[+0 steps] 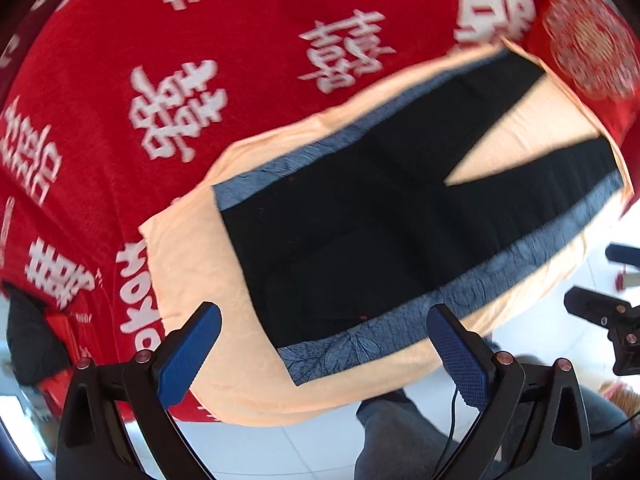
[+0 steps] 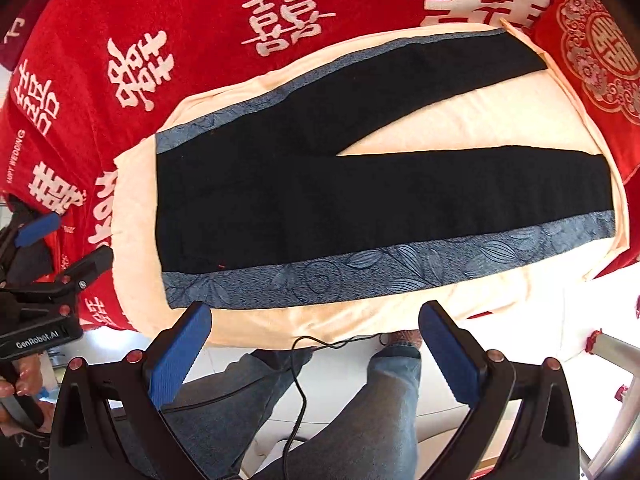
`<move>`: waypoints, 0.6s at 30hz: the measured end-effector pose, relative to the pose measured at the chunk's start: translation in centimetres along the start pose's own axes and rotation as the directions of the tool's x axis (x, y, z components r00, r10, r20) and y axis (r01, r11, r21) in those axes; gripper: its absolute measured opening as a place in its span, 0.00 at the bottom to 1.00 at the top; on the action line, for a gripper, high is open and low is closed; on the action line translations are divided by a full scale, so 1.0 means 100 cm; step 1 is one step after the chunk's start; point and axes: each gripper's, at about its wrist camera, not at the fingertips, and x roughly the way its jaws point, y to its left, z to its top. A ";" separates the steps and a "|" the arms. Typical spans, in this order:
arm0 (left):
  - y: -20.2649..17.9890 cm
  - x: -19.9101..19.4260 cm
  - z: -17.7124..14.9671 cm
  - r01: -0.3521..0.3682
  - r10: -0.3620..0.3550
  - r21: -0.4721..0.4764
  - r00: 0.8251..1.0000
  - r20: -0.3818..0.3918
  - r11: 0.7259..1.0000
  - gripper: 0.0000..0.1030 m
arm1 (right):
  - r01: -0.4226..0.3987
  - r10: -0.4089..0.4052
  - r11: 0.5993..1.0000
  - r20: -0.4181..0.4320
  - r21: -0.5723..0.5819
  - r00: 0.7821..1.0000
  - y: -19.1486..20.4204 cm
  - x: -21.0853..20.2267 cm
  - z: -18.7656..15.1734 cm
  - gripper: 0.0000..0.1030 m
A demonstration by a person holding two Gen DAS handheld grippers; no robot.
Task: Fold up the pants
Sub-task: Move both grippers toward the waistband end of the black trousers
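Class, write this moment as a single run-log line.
stage: pre-grasp | pants: flat, legs apart, on cloth | left gripper: open, empty | right gripper: open, empty

The pants (image 2: 360,192) are matt black cloth with patterned blue side bands, lying on a soft peach towel (image 2: 460,120) over a plush red blanket (image 2: 200,20). Fingers (image 2: 178,356) carry ribbed blue pads.

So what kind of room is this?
Probably a bedroom at home: black pants lie flat on a cream cloth over a red blanket with wedding lettering, and white floor tiles show below.
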 end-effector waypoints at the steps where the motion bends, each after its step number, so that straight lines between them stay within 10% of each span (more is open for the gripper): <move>1: 0.005 -0.002 -0.001 -0.003 0.003 -0.027 1.000 0.012 1.000 1.00 | -0.002 0.002 1.000 -0.004 -0.006 1.000 0.000 0.001 0.003 1.00; 18: -0.017 -0.007 -0.074 0.000 -0.025 -0.469 0.999 -0.048 0.883 1.00 | -0.043 0.033 0.987 -0.067 -0.155 0.997 -0.051 -0.012 0.002 1.00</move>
